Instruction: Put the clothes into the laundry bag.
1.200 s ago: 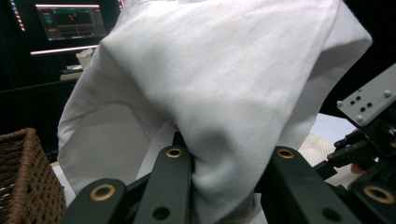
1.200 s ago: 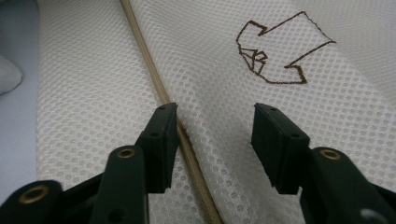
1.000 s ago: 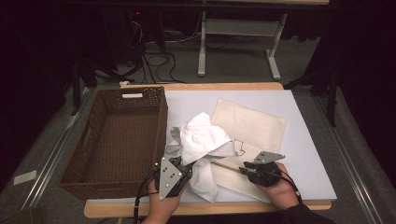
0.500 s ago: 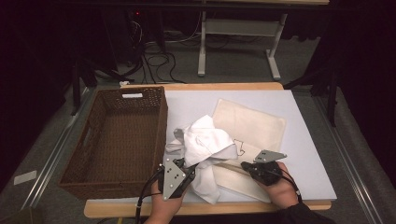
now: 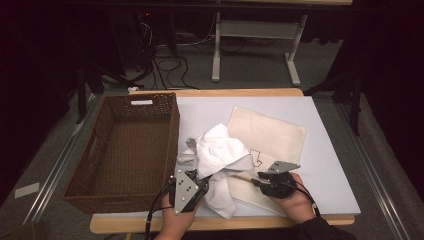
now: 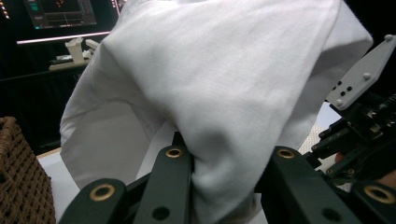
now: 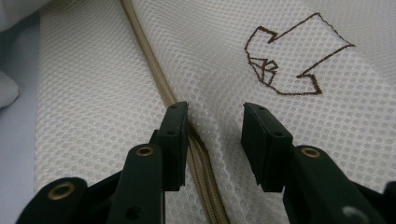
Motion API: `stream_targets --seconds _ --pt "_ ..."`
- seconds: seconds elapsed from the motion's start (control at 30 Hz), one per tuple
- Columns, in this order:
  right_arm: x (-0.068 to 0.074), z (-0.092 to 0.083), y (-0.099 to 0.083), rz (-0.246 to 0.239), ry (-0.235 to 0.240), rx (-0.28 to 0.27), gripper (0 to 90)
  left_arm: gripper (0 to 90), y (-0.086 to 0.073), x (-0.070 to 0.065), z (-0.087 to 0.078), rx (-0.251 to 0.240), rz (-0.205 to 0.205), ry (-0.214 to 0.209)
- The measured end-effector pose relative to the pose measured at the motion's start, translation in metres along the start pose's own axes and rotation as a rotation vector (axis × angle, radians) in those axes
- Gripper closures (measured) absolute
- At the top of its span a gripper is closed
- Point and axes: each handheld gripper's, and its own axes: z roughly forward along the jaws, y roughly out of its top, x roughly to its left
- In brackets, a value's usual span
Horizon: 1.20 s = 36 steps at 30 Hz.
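Broadly, the table (image 5: 330, 165) carries a brown wicker basket (image 5: 125, 145) on its left side and a cream mesh laundry bag (image 5: 272, 135) lying flat toward the right. Between those 2, a white garment (image 5: 220, 150) is bunched up, lifted by the left gripper (image 6: 224, 158), whose jaws are clenched on a fold of it. Smallest, the right gripper (image 7: 215, 121) rests on the bag beside its zipper (image 7: 154, 70), its 2 jaws having just been opening, apart with bare mesh between them.
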Motion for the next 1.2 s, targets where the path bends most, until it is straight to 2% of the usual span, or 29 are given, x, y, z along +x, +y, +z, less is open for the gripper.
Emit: stream_targets --seconds 0.1,0.17,0.27,0.3,0.6,0.83,0.9,0.97,1.03,1.1,1.2 --pt "-0.001 0.000 0.000 0.008 0.029 0.000 79.2 77.7 -0.001 -0.001 0.000 0.005 0.001 -0.003" --pt "0.000 0.000 0.000 -0.002 0.030 -0.001 84.9 77.7 -0.001 -0.002 0.001 0.006 0.004 -0.004" --pt "-0.002 -0.003 0.001 0.005 0.034 -0.006 87.9 77.7 -0.001 -0.003 0.001 0.005 0.005 -0.006" --pt "-0.002 -0.005 0.002 0.008 0.023 -0.015 87.9 77.7 -0.001 -0.003 0.001 0.007 0.006 -0.005" --pt "-0.005 -0.024 0.009 0.008 0.025 -0.116 88.2 77.7 -0.003 -0.005 0.003 0.013 0.012 -0.004" --pt "-0.006 -0.040 0.017 0.014 0.024 -0.192 88.3 77.7 -0.007 -0.014 0.010 0.037 0.026 -0.013" --pt "-0.007 -0.045 0.019 0.010 0.021 -0.217 88.3 77.6 -0.008 -0.016 0.013 0.038 0.046 -0.011" --pt "-0.008 -0.050 0.021 0.019 0.022 -0.244 88.4 77.6 -0.010 -0.020 0.016 0.054 0.036 -0.023" --pt "-0.009 -0.055 0.024 0.020 0.021 -0.267 88.4 77.7 -0.011 -0.022 0.019 0.063 0.052 -0.025" --pt "-0.010 -0.060 0.026 0.023 0.020 -0.286 88.5 77.6 -0.012 -0.023 0.021 0.068 0.064 -0.017" --pt "-0.011 -0.064 0.029 0.021 0.016 -0.320 88.4 77.7 -0.013 -0.019 0.023 0.063 0.056 0.005"
